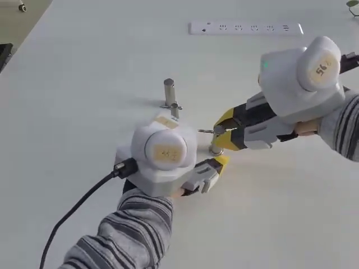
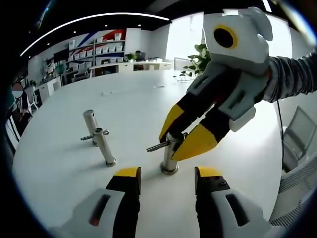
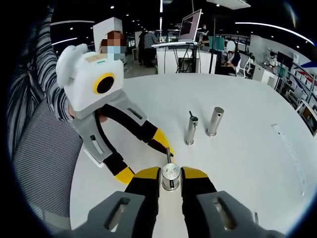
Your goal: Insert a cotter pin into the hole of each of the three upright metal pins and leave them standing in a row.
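White table (image 1: 84,84), top surface. Item 1: right gripper (image 3: 170,173), jaws closed narrow on the head of the nearest metal pin (image 2: 170,154), which stands upright on its base near the middle of the table; a cotter pin (image 2: 156,147) juts sideways from just below the clamped head. Item 2: left gripper (image 2: 168,172), jaws spread wide and holding nothing, their yellow tips low on either side of that same pin's base without touching it; a black cable (image 1: 78,207) trails from its body toward the near edge. Item 3: middle metal pin (image 2: 104,147), upright, a second cotter pin (image 2: 94,135) crossing it near the top. Item 4: far metal pin (image 2: 90,122), upright, just beyond the middle one. Item 5: power strip (image 1: 245,28), flat, well apart toward the far edge. Open room: broad bare top from the pins to the left edge, and bare surface along the near right.
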Demonstrator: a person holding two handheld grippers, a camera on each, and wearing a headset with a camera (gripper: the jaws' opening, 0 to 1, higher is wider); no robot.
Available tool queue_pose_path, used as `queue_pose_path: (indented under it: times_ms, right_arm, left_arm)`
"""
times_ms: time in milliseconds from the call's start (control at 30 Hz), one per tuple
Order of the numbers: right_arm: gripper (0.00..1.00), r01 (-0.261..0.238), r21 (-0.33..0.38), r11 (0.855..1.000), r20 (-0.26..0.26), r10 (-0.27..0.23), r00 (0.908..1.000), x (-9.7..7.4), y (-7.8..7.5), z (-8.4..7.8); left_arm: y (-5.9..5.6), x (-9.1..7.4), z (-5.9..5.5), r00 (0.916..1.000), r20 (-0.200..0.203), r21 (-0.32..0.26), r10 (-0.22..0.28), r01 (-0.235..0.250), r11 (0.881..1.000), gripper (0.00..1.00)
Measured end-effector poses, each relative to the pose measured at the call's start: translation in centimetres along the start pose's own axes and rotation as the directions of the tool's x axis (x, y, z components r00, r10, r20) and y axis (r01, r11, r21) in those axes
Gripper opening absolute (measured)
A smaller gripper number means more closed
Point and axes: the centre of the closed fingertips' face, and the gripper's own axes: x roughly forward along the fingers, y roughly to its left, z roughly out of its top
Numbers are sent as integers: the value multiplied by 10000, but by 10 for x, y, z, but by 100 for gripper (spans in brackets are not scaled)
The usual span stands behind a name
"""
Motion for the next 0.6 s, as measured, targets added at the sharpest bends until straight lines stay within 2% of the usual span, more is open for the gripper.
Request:
queue_pose_path:
  times_ms: [200,333,600]
  right_arm:
    - [9,-61,78,10000,-34,62,10000,0,2,0]
    - [9,-150,190,9997,30,149,9999,0,1,1]
    - [8,-233,-64,9997,-40,233,9997,0,2,0]
  left_arm:
    - [-3,-7,7,9995,232,-19,-214,215,9998,49]
    - [1,-8,7,9995,312,36,-108,107,9999,52]
    - [7,-16,9,9990,454,3,-30,29,10000,57]
